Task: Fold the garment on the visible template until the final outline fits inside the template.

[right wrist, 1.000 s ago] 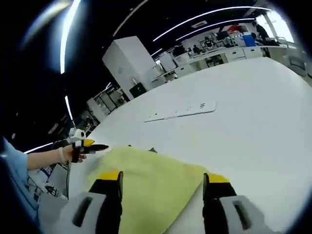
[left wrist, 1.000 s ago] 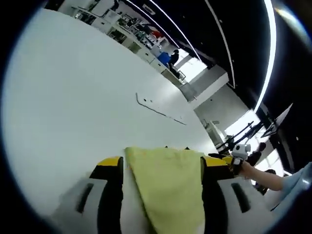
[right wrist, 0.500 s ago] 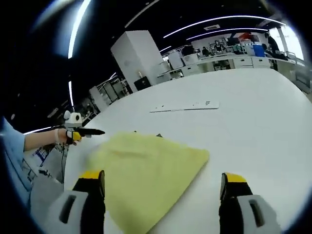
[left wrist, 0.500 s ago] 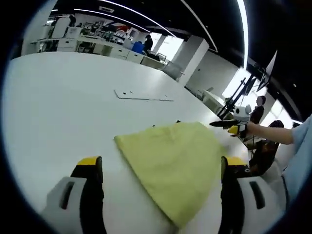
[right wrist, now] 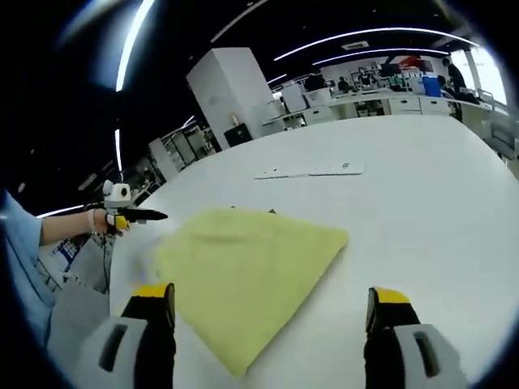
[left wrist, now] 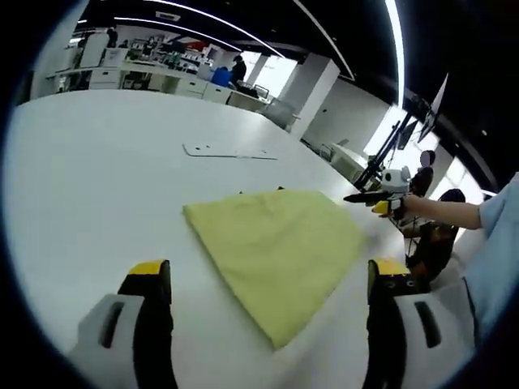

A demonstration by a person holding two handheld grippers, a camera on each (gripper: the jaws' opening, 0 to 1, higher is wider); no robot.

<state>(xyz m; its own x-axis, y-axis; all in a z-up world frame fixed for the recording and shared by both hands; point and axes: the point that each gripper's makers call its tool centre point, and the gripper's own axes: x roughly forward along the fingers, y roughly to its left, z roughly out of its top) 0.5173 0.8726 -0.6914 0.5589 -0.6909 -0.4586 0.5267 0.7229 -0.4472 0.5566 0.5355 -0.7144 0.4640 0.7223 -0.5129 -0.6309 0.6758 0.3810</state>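
Your left tongs (left wrist: pixel 263 279) stand wide apart with nothing between them, and your right tongs (right wrist: pixel 263 300) are just as wide and bare. The folded yellow garment (left wrist: pixel 276 243) lies flat on the white counter (left wrist: pixel 97 194), just beyond both pairs of tips and touching neither. In the left gripper view, your right tongs hover past the garment's far corner, held in your hand (left wrist: pixel 405 205). A thin white strip (right wrist: pixel 310 170) lies on the counter well beyond the garment.

Folded garment (left wrist: pixel 276 251) lies on table (left wrist: pixel 89 178); flat strip (left wrist: pixel 229 151) lies beyond it.
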